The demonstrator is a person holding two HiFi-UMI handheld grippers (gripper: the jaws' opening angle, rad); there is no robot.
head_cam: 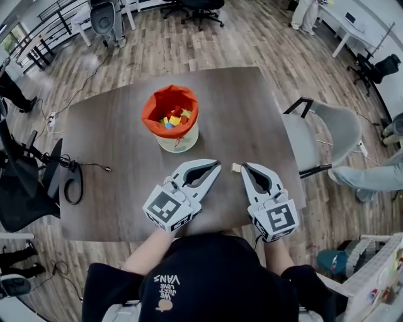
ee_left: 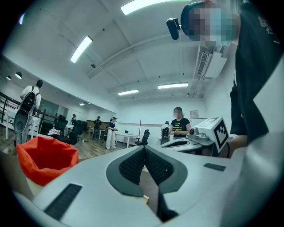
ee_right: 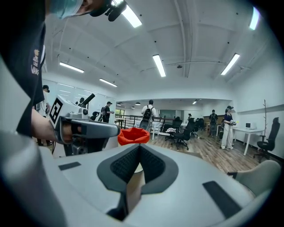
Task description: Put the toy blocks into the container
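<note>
A white container with an orange liner [head_cam: 169, 116] stands mid-table with several coloured toy blocks [head_cam: 174, 119] inside. It also shows as the orange liner [ee_left: 44, 158] at the left of the left gripper view, and as the orange liner [ee_right: 133, 135] just above the jaws in the right gripper view. My left gripper [head_cam: 218, 164] and right gripper [head_cam: 243, 167] hover side by side near the table's front edge, both shut and empty. One small beige block [head_cam: 236, 167] lies on the table between their tips, close to the right one. My left gripper [ee_left: 144, 148] and right gripper [ee_right: 138, 147] show pads pressed together.
The dark wooden table [head_cam: 113, 138] has a black cable [head_cam: 74, 182] at its left edge. A grey chair [head_cam: 327, 135] stands at the right side. Office chairs [head_cam: 104, 19] and several people fill the room behind.
</note>
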